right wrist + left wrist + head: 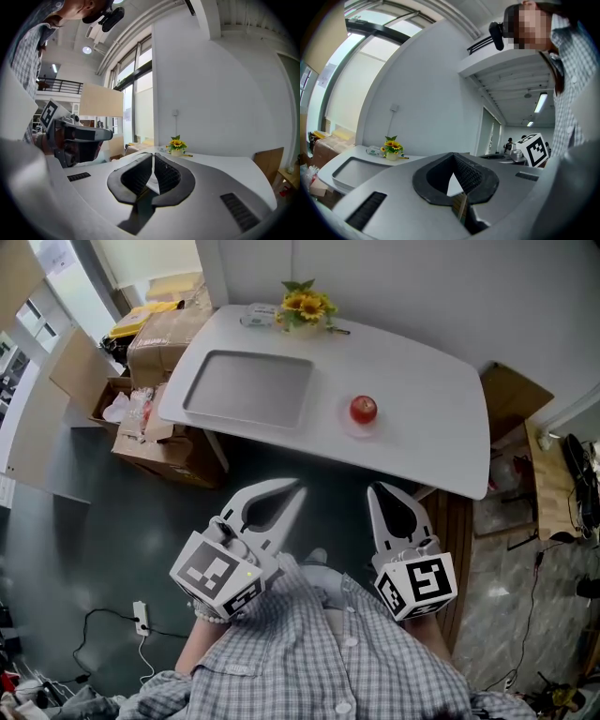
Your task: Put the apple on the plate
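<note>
A red apple (364,409) rests on a small pale plate (363,427) at the middle-right of the white table (422,418). Both grippers hang close to my body, short of the table's front edge and well away from the apple. The left gripper (298,489) has its jaws pressed together with nothing in them, and its own view shows the left gripper (453,155) the same way. My right gripper (373,489) is likewise shut and empty, as the right gripper (153,157) confirms in its own view. Neither gripper view shows the apple.
A grey tray (248,388) lies on the table's left half, and a sunflower pot (305,307) stands at its back edge. Cardboard boxes (159,343) crowd the floor to the left. A power strip (141,615) with cable lies on the floor.
</note>
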A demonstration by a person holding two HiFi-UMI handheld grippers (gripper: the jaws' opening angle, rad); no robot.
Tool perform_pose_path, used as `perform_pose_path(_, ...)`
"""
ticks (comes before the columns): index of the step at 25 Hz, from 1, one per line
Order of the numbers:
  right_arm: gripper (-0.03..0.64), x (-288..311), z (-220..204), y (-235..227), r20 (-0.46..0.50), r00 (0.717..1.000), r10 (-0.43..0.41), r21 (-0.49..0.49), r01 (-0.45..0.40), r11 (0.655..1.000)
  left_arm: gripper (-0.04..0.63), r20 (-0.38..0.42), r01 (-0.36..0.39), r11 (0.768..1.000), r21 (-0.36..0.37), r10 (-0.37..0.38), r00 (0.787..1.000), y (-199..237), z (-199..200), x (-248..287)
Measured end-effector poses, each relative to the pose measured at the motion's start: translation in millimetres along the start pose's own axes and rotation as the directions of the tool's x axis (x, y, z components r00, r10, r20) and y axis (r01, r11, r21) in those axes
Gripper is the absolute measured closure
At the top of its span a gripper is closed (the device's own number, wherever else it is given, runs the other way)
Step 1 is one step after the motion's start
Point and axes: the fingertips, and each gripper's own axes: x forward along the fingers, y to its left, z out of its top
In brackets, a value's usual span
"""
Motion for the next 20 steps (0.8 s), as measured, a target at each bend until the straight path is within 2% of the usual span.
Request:
perform_pose_path(9, 0.588, 45, -9, -55, -0.036, 0.998, 0.044, 0.017, -0.044, 0.999, 0.586, -0.011, -0.051, 0.998, -0.030, 0.051, 0.999, 19, -3, 57)
perform_pose_path(15, 0.588, 63, -12, -62, -0.052, 0.996, 0.071, 0.021, -0.070, 0.997, 0.586, -0.024, -0.083, 0.996, -0.041, 0.082, 0.996, 34, -1, 66)
perform_pose_path(20, 0.588, 71, -18, -66, -0.067, 0.996, 0.054, 0.037, -0.052, 0.998, 0.586, -0.038, -0.082, 0.996, -0.048, 0.080, 0.996, 49, -1, 73)
